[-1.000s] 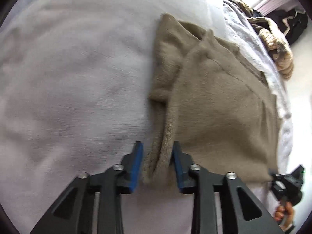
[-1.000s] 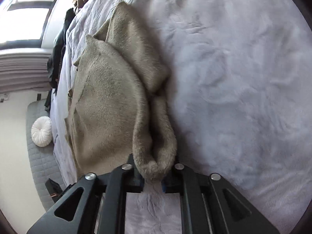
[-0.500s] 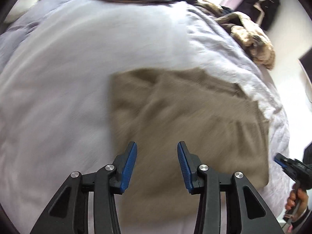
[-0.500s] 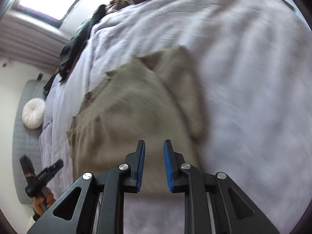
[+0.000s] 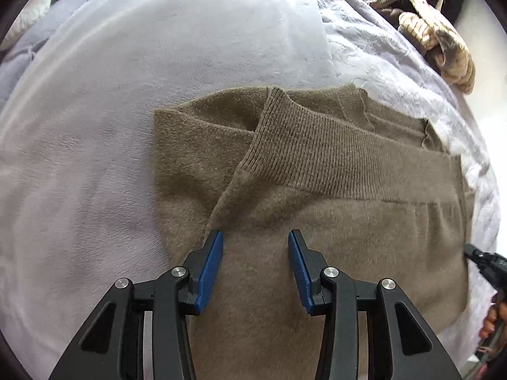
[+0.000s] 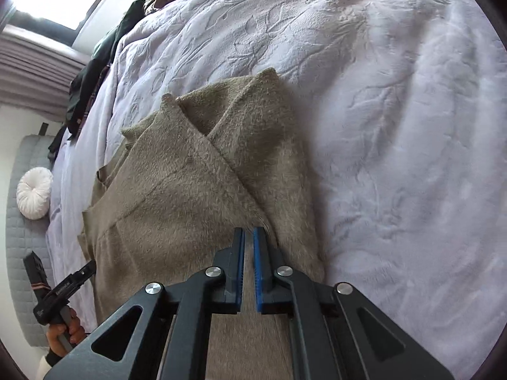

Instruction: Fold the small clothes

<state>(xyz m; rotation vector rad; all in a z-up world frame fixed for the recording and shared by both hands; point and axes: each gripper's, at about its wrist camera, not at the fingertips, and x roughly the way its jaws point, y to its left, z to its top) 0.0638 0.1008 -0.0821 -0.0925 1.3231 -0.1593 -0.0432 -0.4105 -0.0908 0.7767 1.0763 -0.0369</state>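
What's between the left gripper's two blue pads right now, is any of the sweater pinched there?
Nothing is pinched. In the left wrist view the left gripper stands open above the brown sweater, whose flat fabric shows through the gap.

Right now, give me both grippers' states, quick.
Left gripper: open, empty, above the brown sweater.
Right gripper: shut, holding nothing, jaws just closed.

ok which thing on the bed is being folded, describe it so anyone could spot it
On the lilac bed cover, it is the brown sweater lying flat in the middle, partly folded. Unlike the heaped clothes at the bed's far edge, it is plain, fuzzy, with a ribbed band.
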